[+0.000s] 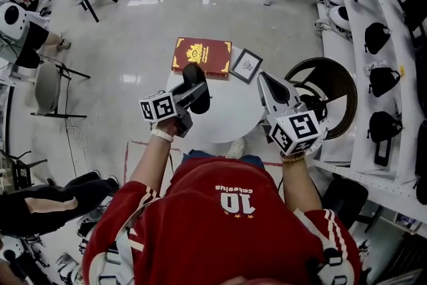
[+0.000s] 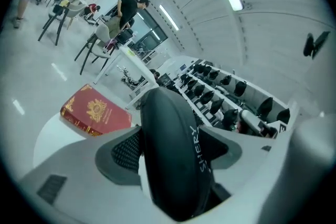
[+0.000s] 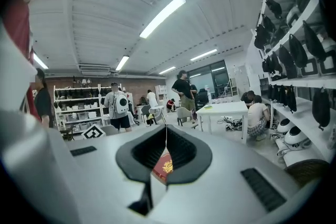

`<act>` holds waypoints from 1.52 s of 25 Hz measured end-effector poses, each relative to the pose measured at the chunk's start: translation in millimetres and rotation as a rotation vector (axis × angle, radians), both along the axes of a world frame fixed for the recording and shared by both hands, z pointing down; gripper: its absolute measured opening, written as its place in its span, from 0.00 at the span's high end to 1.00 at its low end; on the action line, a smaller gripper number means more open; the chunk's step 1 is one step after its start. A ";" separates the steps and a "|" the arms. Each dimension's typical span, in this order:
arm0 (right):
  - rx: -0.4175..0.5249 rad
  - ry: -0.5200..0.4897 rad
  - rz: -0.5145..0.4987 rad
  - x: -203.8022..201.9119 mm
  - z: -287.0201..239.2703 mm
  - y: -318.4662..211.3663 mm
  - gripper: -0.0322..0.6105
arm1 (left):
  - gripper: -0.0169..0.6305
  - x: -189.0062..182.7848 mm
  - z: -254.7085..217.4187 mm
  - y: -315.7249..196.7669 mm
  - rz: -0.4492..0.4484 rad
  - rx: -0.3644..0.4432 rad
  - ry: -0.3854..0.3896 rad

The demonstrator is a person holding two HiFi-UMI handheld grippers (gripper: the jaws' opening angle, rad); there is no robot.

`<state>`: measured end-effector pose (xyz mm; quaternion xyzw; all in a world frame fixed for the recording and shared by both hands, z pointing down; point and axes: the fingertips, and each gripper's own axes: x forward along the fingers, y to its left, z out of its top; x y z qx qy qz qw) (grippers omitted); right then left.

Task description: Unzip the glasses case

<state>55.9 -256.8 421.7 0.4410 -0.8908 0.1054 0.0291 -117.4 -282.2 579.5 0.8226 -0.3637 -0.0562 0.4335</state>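
A black oval glasses case [image 1: 196, 82] is lifted above the round white table [image 1: 230, 117], and my left gripper [image 1: 193, 98] is shut on it. In the left gripper view the glasses case [image 2: 170, 139] stands on edge between the two pads, white lettering along its side, and fills the left gripper [image 2: 173, 157]. The zip pull is not visible. My right gripper [image 1: 265, 81] hovers to the right of the case, apart from it. In the right gripper view the right gripper [image 3: 166, 136] has its tips together with nothing between them.
A red book with a gold crest [image 1: 202, 55] lies at the table's far edge, a small framed picture [image 1: 246, 65] beside it. A dark round basket [image 1: 337, 87] and white shelves [image 1: 393, 63] of black gear stand right. Chairs and people are farther off.
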 end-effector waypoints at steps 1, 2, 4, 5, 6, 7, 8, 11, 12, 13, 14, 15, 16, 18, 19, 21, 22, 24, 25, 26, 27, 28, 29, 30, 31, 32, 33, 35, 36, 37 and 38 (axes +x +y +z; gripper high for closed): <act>0.010 -0.003 -0.002 -3.4 -5.3 2.3 0.93 | 0.45 -2.8 -16.0 1.2 0.003 0.027 0.020; 0.020 -0.006 -0.003 -6.2 -10.7 4.5 0.93 | 0.45 -5.1 -32.2 2.8 0.005 0.055 0.037; 0.041 -0.012 -0.005 -10.2 -22.2 8.1 0.93 | 0.45 -9.6 -63.7 5.6 0.001 0.114 0.063; 0.054 -0.015 -0.007 -11.4 -28.1 10.0 0.93 | 0.45 -11.6 -78.3 7.1 -0.002 0.142 0.075; 0.067 -0.017 -0.009 -12.2 -34.1 11.9 0.93 | 0.45 -13.1 -92.1 8.8 -0.005 0.171 0.087; 0.082 -0.019 -0.011 -12.6 -40.0 13.9 0.93 | 0.45 -14.0 -105.2 10.5 -0.007 0.198 0.098; 0.098 -0.022 -0.013 -12.6 -45.9 15.8 0.93 | 0.45 -14.3 -117.9 12.0 -0.009 0.224 0.106; 0.138 -0.043 -0.028 -11.5 -60.1 21.7 0.93 | 0.45 -13.3 -154.2 16.8 -0.020 0.301 0.115; 0.147 -0.050 -0.031 -11.1 -63.4 23.4 0.93 | 0.45 -12.4 -165.4 18.5 -0.021 0.326 0.111; 0.158 -0.055 -0.033 -11.2 -66.9 24.6 0.93 | 0.45 -11.4 -175.9 19.7 -0.019 0.348 0.103; 0.171 -0.058 -0.037 -12.3 -70.7 25.8 0.93 | 0.45 -10.5 -185.4 20.2 -0.016 0.368 0.095; 0.183 -0.059 -0.044 -14.2 -74.6 27.3 0.92 | 0.45 -9.6 -194.0 20.6 -0.012 0.385 0.094; 0.195 -0.057 -0.052 -16.3 -78.1 29.3 0.92 | 0.45 -8.3 -202.2 21.4 -0.008 0.395 0.098; 0.215 -0.046 -0.068 -20.1 -83.1 34.1 0.93 | 0.45 -5.0 -215.7 23.9 -0.007 0.409 0.103; 0.224 -0.038 -0.075 -21.7 -84.5 36.6 0.92 | 0.45 -3.5 -220.6 25.2 -0.008 0.417 0.103; 0.242 -0.022 -0.092 -24.6 -86.3 41.5 0.92 | 0.45 -1.3 -228.7 27.8 -0.007 0.439 0.104; 0.251 -0.014 -0.101 -26.1 -86.8 43.6 0.92 | 0.45 0.2 -232.6 29.1 -0.003 0.450 0.101; 0.264 0.001 -0.124 -30.7 -86.2 47.4 0.92 | 0.45 5.0 -241.3 32.3 0.010 0.462 0.084; 0.268 0.013 -0.139 -34.2 -84.9 49.3 0.92 | 0.45 7.6 -245.2 33.3 0.017 0.468 0.076; 0.271 0.029 -0.158 -38.5 -83.2 51.5 0.91 | 0.45 10.1 -248.5 33.9 0.023 0.474 0.069; 0.270 0.053 -0.175 -43.5 -81.5 53.8 0.86 | 0.45 12.6 -251.1 34.2 0.029 0.483 0.065; 0.269 0.081 -0.189 -48.8 -80.1 56.0 0.83 | 0.45 15.1 -253.5 34.6 0.037 0.496 0.059; 0.265 0.108 -0.201 -54.1 -78.9 58.4 0.83 | 0.45 17.7 -256.0 35.4 0.047 0.514 0.049; 0.259 0.132 -0.213 -59.4 -77.6 60.7 0.83 | 0.45 20.7 -259.3 36.7 0.056 0.532 0.031; 0.255 0.149 -0.227 -64.8 -76.2 63.0 0.83 | 0.45 24.2 -263.3 38.4 0.063 0.544 0.009; 0.257 0.161 -0.243 -70.5 -74.7 65.1 0.83 | 0.45 27.9 -267.5 40.2 0.069 0.552 -0.014; 0.273 0.167 -0.262 -76.4 -73.4 67.3 0.83 | 0.45 31.2 -271.5 41.8 0.076 0.561 -0.034; 0.330 0.172 -0.298 -87.1 -71.4 71.9 0.83 | 0.45 36.5 -277.7 44.7 0.090 0.585 -0.063; 0.343 0.178 -0.306 -90.2 -69.8 73.8 0.83 | 0.45 38.8 -280.3 46.2 0.096 0.597 -0.073; 0.346 0.187 -0.308 -91.6 -67.7 75.1 0.83 | 0.45 41.4 -283.1 48.0 0.102 0.608 -0.078; 0.345 0.196 -0.307 -91.8 -65.7 75.6 0.83 | 0.45 44.1 -286.0 49.7 0.108 0.618 -0.079</act>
